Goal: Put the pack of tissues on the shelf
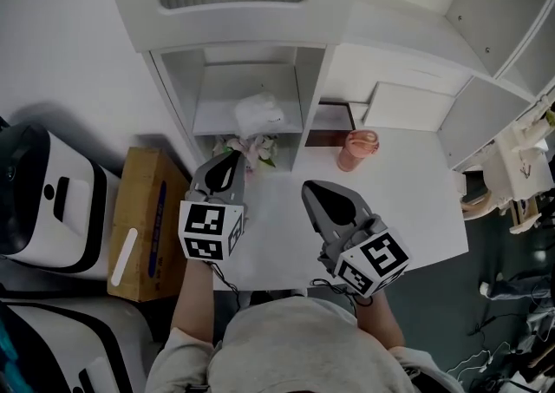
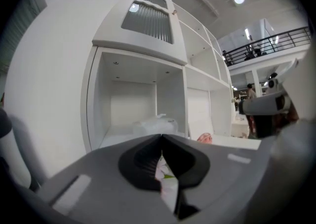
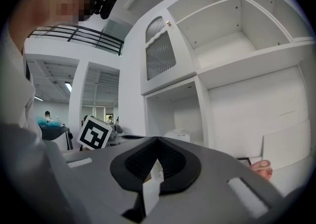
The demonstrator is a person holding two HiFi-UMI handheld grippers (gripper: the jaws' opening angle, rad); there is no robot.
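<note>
In the head view the tissues [image 1: 258,112] lie on the floor of the shelf's [image 1: 312,96] lower left compartment, clear of both tools. The left claw [image 1: 234,155] points at that compartment from just in front of it, tips together, and a flowered thing [image 1: 257,150] lies just beside its tip below the compartment's front edge. The right claw [image 1: 310,190] hangs over the white bench [image 1: 408,200], also closed, with a pink cup [image 1: 357,150] standing farther back near the shelf. A cardboard box [image 1: 147,218] sits beside the bench on the left. In the left gripper view the left claw [image 2: 162,137] is closed with its tips meeting. The flowered thing [image 2: 165,174] shows through the slot behind them, and I cannot tell whether it is pinched. The tissues [image 2: 155,124] rest in the compartment ahead, and the cup [image 2: 205,138] is to the right. In the right gripper view the right claw [image 3: 158,139] is closed on nothing, with the tissues [image 3: 178,135] in the compartment beyond and the cup [image 3: 261,168] at lower right.
</note>
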